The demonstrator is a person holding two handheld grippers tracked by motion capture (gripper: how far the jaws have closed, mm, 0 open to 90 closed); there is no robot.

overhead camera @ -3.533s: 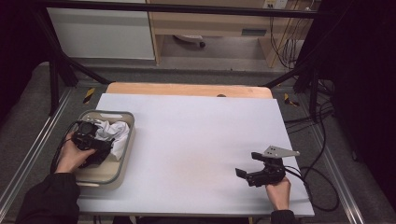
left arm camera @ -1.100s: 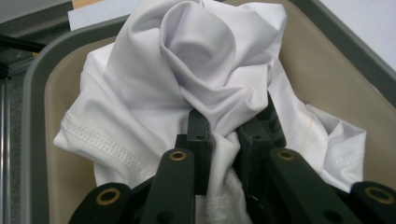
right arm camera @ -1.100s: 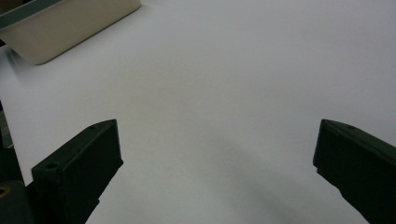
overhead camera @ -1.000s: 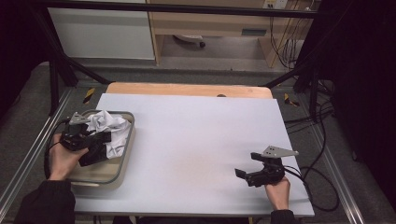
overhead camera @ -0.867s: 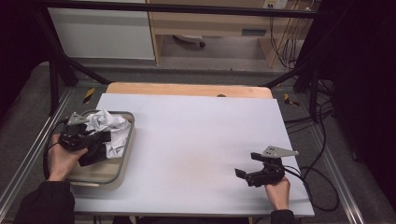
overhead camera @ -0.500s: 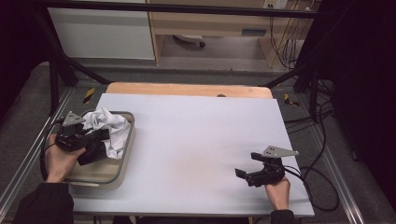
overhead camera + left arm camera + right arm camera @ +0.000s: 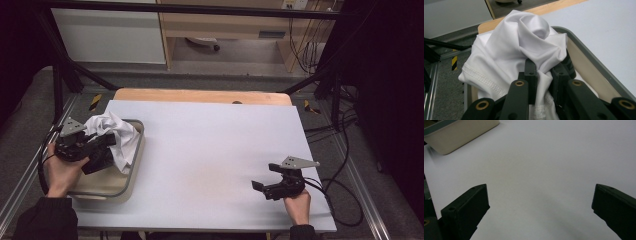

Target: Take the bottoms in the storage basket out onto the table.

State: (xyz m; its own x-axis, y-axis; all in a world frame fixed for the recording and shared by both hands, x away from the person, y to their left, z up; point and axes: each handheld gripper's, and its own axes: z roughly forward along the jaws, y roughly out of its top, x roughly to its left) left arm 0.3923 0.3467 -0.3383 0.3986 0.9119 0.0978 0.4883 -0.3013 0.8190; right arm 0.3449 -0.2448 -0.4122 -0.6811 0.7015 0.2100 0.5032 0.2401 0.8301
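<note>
Nearest the person, the left gripper (image 7: 102,150) has its fingers (image 7: 530,72) clamped on a bunch of the white cloth (image 7: 514,47), and compared with a second back the hand's a bit higher over the tray (image 7: 131,175), so the cloth looks to be coming up out of it rather than just sitting there. Well right of the tray, the right gripper (image 7: 260,186) hasn't budged, fingers wide open over bare worktop (image 7: 210,145), so I'd guess it's waiting for the cloth.

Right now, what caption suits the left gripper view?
Left gripper jaws clamp bunched white cloth above a grey-rimmed tray.
</note>
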